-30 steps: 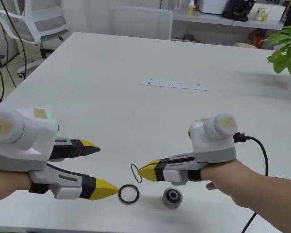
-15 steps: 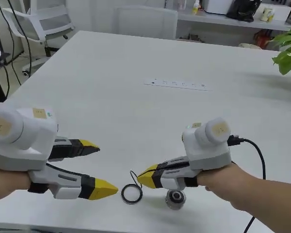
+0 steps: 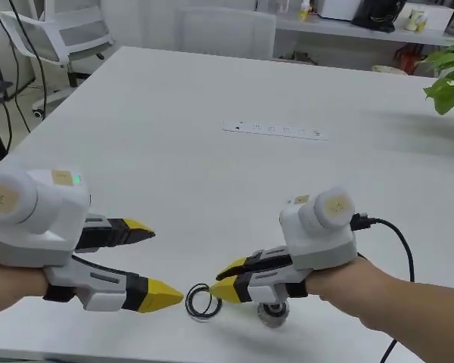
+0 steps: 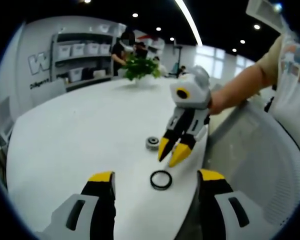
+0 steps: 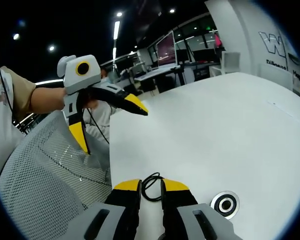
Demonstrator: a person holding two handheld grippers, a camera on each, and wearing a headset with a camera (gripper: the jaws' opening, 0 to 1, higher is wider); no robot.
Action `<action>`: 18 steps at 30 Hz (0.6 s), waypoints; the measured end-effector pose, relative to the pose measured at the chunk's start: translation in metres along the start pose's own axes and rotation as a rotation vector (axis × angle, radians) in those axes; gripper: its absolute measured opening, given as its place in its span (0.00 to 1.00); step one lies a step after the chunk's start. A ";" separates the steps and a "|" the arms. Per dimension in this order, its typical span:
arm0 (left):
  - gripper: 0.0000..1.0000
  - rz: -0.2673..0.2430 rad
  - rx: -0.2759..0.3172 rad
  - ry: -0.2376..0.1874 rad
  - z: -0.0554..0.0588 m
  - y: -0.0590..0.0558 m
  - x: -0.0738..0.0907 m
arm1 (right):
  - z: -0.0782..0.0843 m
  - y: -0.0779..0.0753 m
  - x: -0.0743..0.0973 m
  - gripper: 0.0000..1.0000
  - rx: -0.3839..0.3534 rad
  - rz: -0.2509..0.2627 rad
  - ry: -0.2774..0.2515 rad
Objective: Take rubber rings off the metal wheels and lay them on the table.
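on the white office worktop (image 3: 212, 151), the right gripper (image 3: 219, 281) fingers (image 5: 127, 186) are pinching a thin, light, floppy rubber ring (image 5: 151, 186) by its rim. the left gripper (image 3: 165, 263) is gaping wide, empty.

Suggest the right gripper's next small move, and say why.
Probably open the right gripper and let go. It seems to pinch a thin rubber ring in its tips, low over the table, close beside a second ring lying flat, so releasing should lay it down.
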State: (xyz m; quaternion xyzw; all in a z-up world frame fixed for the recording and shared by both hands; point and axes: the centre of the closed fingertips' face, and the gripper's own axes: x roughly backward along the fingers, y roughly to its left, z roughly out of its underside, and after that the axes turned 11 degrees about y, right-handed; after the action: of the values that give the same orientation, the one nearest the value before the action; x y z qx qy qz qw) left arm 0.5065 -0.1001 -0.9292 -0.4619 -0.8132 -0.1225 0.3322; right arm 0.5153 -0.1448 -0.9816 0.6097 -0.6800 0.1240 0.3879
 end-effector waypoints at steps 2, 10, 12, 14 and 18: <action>0.67 0.001 -0.002 0.001 -0.001 0.000 -0.001 | -0.001 -0.002 0.002 0.14 -0.005 0.003 -0.007; 0.67 0.007 -0.005 0.000 -0.004 0.000 -0.003 | -0.004 -0.008 0.012 0.20 -0.023 0.021 -0.036; 0.67 0.008 -0.007 0.000 -0.005 0.000 -0.003 | -0.005 -0.009 0.014 0.22 -0.028 0.025 -0.045; 0.67 0.009 -0.007 -0.001 -0.006 0.000 -0.003 | -0.006 -0.011 0.018 0.23 -0.035 0.031 -0.055; 0.68 0.010 -0.010 -0.007 -0.010 0.000 -0.003 | -0.008 -0.015 0.025 0.27 -0.047 0.045 -0.077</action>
State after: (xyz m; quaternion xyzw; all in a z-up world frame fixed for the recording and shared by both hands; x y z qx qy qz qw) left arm 0.5113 -0.1071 -0.9239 -0.4679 -0.8114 -0.1232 0.3279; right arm 0.5338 -0.1615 -0.9639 0.5893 -0.7107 0.0934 0.3728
